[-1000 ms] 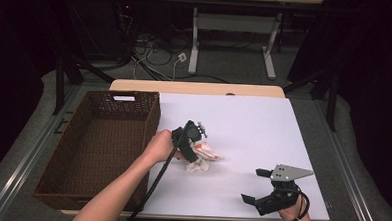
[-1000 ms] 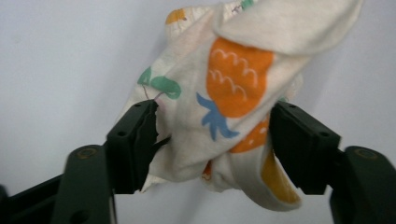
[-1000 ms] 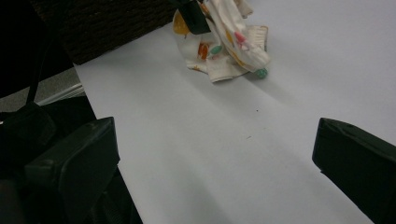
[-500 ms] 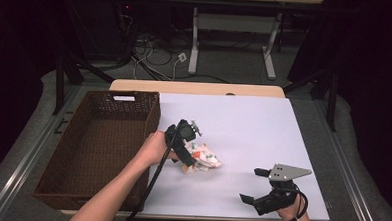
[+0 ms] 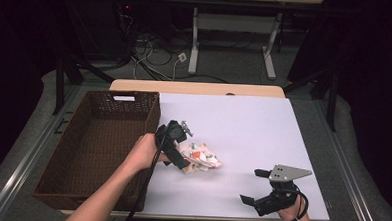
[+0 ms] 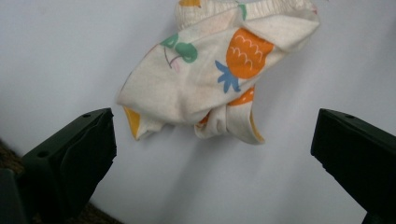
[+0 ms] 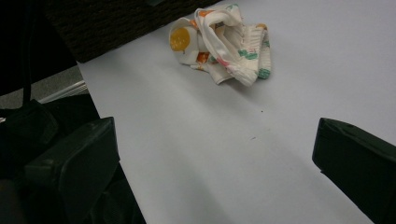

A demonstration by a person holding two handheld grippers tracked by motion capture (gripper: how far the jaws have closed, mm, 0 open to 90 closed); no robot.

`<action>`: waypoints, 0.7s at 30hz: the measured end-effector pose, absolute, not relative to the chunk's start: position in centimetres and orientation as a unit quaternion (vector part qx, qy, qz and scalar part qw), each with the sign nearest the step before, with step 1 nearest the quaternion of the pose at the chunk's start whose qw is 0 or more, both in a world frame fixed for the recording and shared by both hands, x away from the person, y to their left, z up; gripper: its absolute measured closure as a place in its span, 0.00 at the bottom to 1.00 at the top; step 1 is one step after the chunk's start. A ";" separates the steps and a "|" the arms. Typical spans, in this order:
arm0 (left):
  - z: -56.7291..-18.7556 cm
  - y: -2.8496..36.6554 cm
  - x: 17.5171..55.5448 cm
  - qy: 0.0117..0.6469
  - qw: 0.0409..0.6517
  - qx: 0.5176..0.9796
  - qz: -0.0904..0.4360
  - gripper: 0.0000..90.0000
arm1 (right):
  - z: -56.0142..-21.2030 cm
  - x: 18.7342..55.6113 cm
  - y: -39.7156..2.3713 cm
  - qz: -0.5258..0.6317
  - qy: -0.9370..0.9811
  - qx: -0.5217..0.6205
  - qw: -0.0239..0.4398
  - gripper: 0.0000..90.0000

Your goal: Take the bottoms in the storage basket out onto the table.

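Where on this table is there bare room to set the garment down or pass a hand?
The white sheet is bare across its far half, and in the strip between the crumpled printed garment and the right tongs. The wicker basket holds nothing. It is crowded only where the open left tongs hover at the garment beside the basket's wall.

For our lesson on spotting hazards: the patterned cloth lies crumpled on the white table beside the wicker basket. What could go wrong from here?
1. The left tool has just been opening, and the patterned cloth lies loose ahead of its jaws; a regrasp may pinch one fold only, so it unfurls.
2. The wicker basket wall stands close beside that hand and could be knocked.
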State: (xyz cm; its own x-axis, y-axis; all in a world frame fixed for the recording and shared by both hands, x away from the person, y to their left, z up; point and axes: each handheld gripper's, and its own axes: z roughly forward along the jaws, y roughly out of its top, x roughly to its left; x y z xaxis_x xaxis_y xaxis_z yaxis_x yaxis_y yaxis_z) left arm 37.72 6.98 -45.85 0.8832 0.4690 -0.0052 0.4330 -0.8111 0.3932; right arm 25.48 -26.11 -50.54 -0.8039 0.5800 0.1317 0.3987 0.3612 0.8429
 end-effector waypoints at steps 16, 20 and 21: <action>-44.4 8.8 36.1 0.239 0.196 0.949 0.061 0.00 | -50.6 25.5 -26.0 0.474 0.823 0.299 0.092 0.00; -44.2 9.6 35.7 0.242 0.195 0.948 0.068 0.00 | -50.7 25.6 -26.0 0.477 0.821 0.299 0.093 0.00; -44.1 9.8 35.7 0.243 0.196 0.948 0.068 0.00 | -50.7 25.6 -26.0 0.477 0.822 0.299 0.093 0.00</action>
